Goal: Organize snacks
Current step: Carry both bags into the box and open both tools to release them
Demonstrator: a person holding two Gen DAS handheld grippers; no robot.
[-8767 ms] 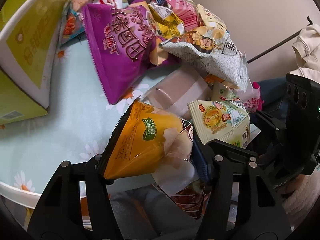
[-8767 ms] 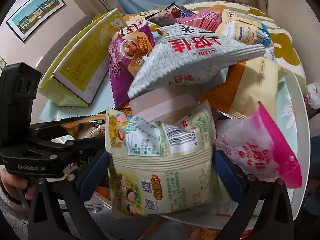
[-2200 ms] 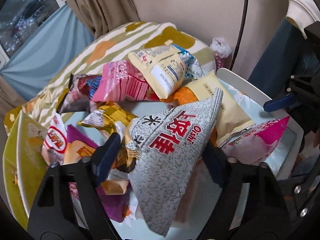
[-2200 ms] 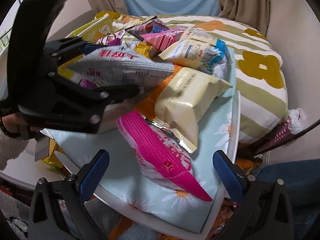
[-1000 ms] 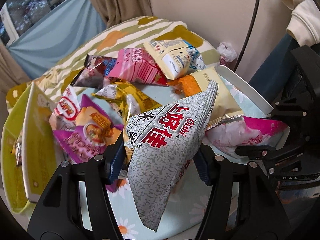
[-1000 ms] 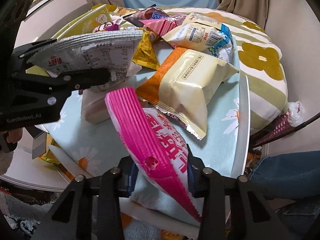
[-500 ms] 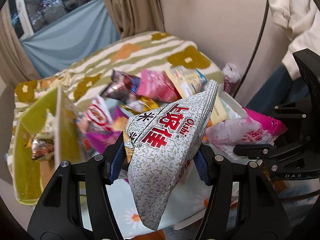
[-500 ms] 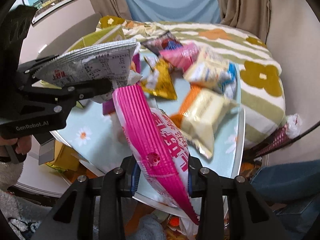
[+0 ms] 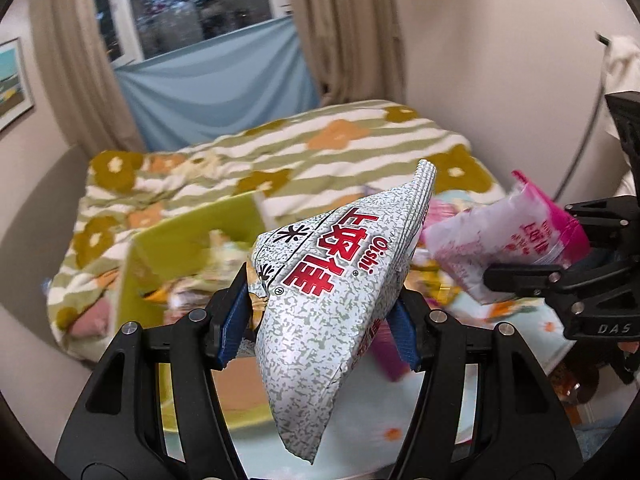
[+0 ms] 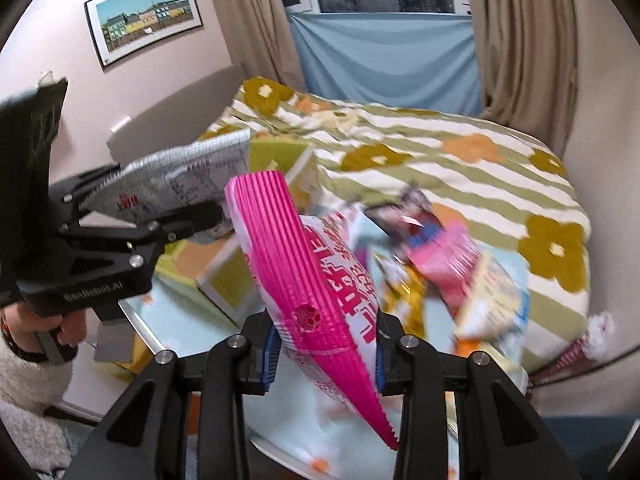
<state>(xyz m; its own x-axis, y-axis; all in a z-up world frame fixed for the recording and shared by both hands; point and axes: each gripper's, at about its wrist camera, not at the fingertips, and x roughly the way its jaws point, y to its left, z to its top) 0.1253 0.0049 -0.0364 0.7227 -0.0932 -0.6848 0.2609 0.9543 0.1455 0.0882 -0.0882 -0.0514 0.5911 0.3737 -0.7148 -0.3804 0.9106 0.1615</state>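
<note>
Left hand-held gripper [image 9: 320, 320] pinches the grey speckled bag [image 9: 336, 280] above the bench [image 9: 400, 440]; right hand-held gripper [image 10: 324, 356] pinches the pink bag [image 10: 316, 280] beside it; beyond, the green box [image 9: 192, 248] waits; puffy bags could slip mid-carry

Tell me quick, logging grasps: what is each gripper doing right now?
Left gripper: closed on the grey bag, lifted.
Right gripper: closed on the pink bag, lifted.
</note>
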